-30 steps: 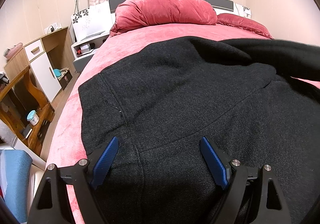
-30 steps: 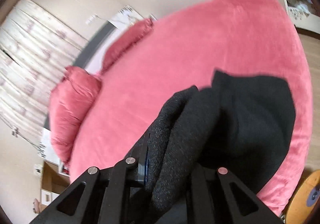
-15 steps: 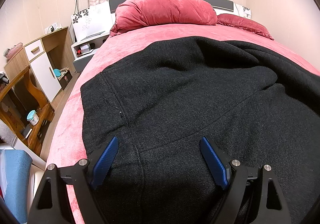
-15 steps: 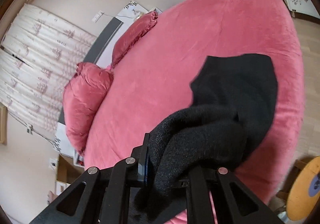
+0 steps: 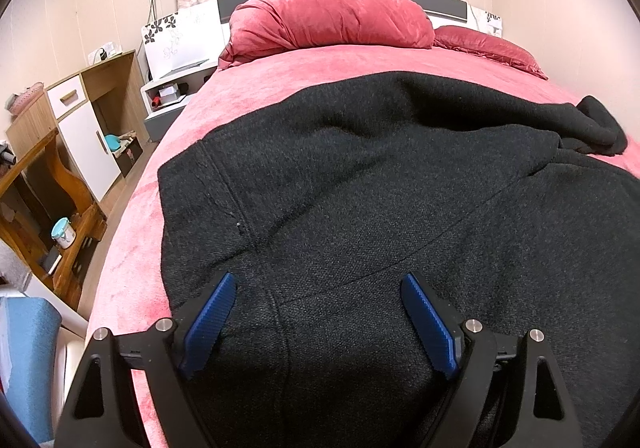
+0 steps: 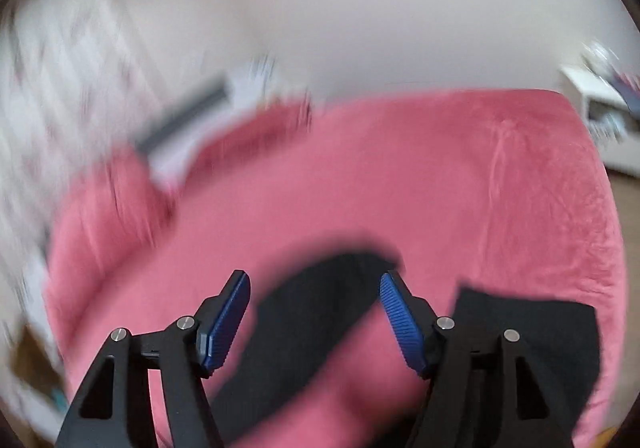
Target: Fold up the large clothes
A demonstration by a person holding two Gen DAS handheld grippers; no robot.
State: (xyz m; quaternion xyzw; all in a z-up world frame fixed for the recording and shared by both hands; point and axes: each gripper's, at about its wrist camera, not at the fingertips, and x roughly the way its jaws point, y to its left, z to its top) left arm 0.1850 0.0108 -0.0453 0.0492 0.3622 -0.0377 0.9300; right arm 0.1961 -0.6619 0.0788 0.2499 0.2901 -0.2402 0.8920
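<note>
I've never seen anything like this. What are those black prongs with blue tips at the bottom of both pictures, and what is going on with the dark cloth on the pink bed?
There is no robot: a person holds a tool in each hand, and a wide-angle camera on each looks along its two fingers. The prongs are those fingers, with blue pads.

The sharp picture is from the left hand-held gripper. It hovers open over a large black garment spread on the pink bed, with red pillows at the head.

The blurred picture is from the right hand-held gripper. Its jaws have just been opening. Black cloth shows in the gap, but the pads are not pressing it, so neither tool holds anything now.
</note>
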